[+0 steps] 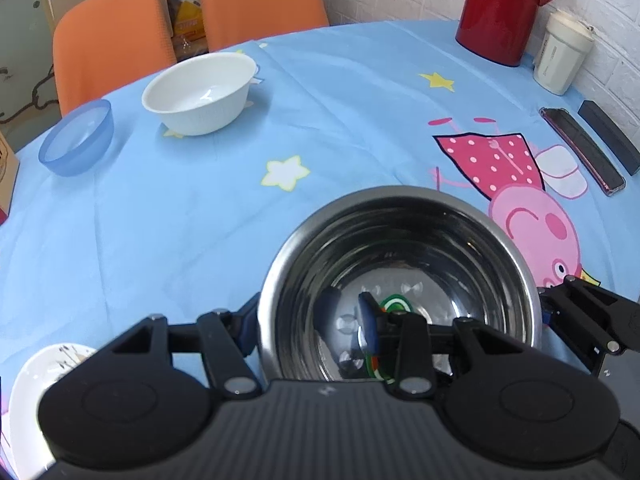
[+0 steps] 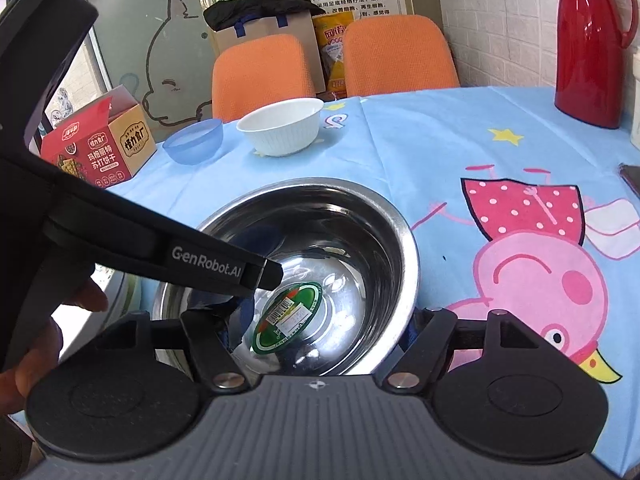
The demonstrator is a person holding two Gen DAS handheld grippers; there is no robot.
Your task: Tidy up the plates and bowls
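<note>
- Currently left claw [image 1: 312,320] clamped on steel bowl [image 1: 400,240] rim at bowl's 8 o'clock, one finger inside, one outside.
- Right claw [image 2: 320,332] spread, straddling the same bowl's near wall; grip: cannot tell.
- White bowl [image 1: 200,92] and blue bowl [image 1: 76,138] at 11 o'clock on tabletop [image 1: 180,220].
- White plate [image 1: 28,400] at 8 o'clock.

Matte black tongs [image 2: 320,336] with ribbed grey housing, silver rivets, blue pads, white "GenRobot.AI" lettering
</note>
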